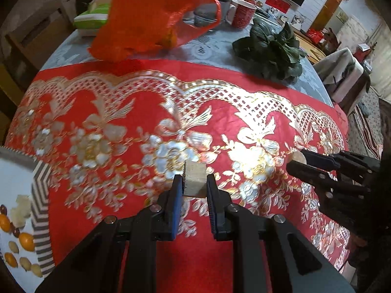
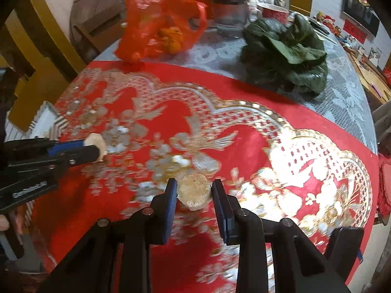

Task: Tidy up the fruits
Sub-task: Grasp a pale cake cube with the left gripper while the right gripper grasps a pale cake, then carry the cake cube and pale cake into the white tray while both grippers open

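Over the red and gold cloth [image 1: 136,112] in the left wrist view, the left gripper [image 1: 194,183] is clamped on a pale squarish chunk [image 1: 194,182], with a striped-rim plate [image 1: 40,190] of small fruits at the far left and the right gripper [image 1: 297,162] nipping another pale piece at the right edge. In the right wrist view, the right gripper [image 2: 194,191] has its pads against a rounded pale chunk [image 2: 194,191], and a red plastic bag [image 2: 156,22] of oranges and leafy greens [image 2: 288,56] lie beyond.

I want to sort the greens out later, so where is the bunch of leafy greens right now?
The leafy greens lie at the far right of the table on the pale lace cloth, just past the red cloth, right of the orange plastic bag in both views.
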